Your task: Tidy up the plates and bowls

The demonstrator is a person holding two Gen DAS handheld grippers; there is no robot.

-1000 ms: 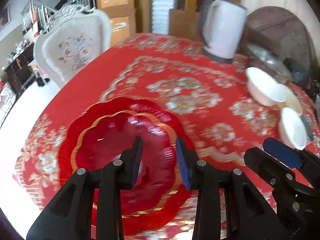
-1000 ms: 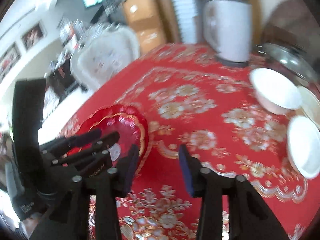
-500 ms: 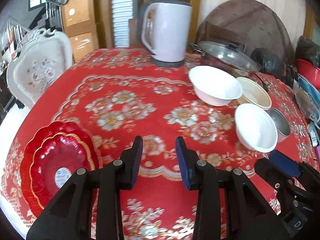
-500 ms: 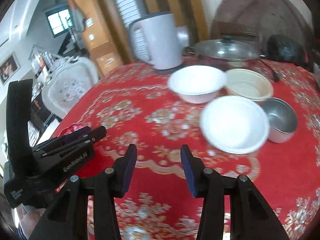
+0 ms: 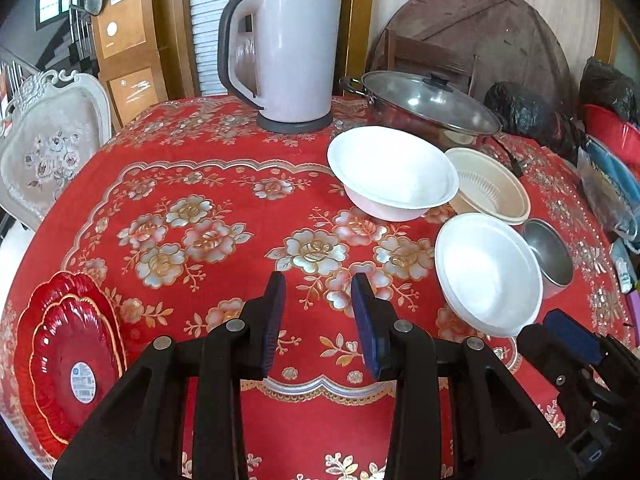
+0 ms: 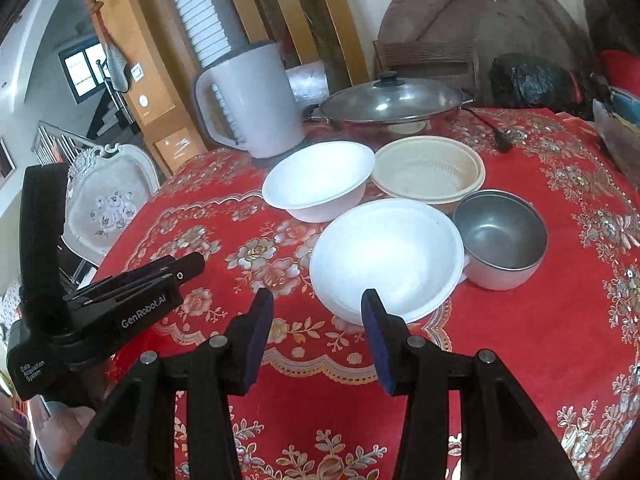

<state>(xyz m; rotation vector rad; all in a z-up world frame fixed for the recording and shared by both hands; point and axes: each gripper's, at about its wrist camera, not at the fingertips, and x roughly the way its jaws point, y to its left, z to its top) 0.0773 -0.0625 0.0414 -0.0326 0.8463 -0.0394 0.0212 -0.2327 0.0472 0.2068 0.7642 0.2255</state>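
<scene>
Two scalloped red plates lie stacked at the table's left edge. Right of centre stand two white bowls, a far one and a near one, with a beige ribbed bowl and a small metal bowl beside them. My left gripper is open over bare tablecloth, nothing between its jaws. My right gripper is open too, just in front of the near white bowl; its right pad overlaps the bowl's rim in the picture.
A pale electric kettle stands at the back of the red flowered tablecloth. A lidded steel pan sits behind the bowls. A white chair is off the table's left; bags and clutter lie at the far right.
Both grippers swung from the red plates at the left toward the bowls at the right. The plates slid from under the left gripper to the picture's left edge. Jaw gaps look unchanged.
</scene>
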